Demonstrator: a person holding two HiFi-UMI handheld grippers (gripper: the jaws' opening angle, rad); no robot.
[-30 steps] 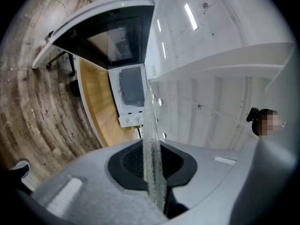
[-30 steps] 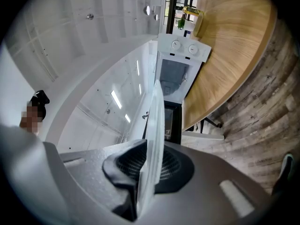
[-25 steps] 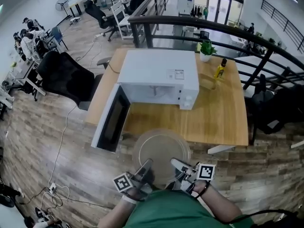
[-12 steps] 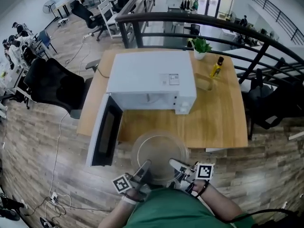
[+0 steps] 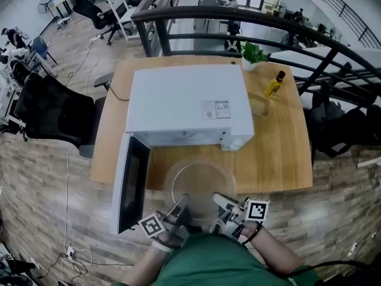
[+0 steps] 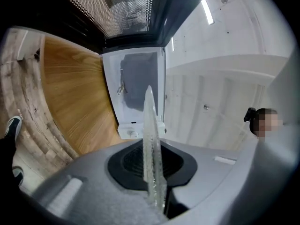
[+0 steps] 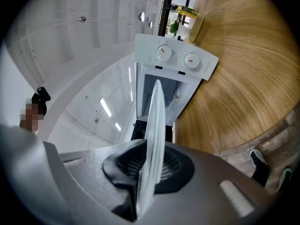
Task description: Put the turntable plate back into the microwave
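Observation:
The clear glass turntable plate [image 5: 199,185] hangs level over the front edge of the wooden table [image 5: 280,154], just before the white microwave [image 5: 187,103]. The microwave's door [image 5: 132,180] stands swung open at the left. My left gripper [image 5: 178,207] is shut on the plate's near rim, and my right gripper [image 5: 223,204] is shut on the rim beside it. In the left gripper view the plate [image 6: 151,139] runs edge-on between the pads toward the open cavity [image 6: 136,86]. The right gripper view has the plate [image 7: 154,121] edge-on below the two-knob control panel [image 7: 176,57].
A potted plant [image 5: 253,55] and a yellow bottle [image 5: 274,84] stand on the table's far right. A black office chair [image 5: 44,109] sits left of the table. A dark railing [image 5: 238,16] curves behind it. The open door juts out past the table's front left.
Both grippers have carried the plate forward toward the microwave. It has gone from over the floor to over the table's front edge, and the microwave looks nearer.

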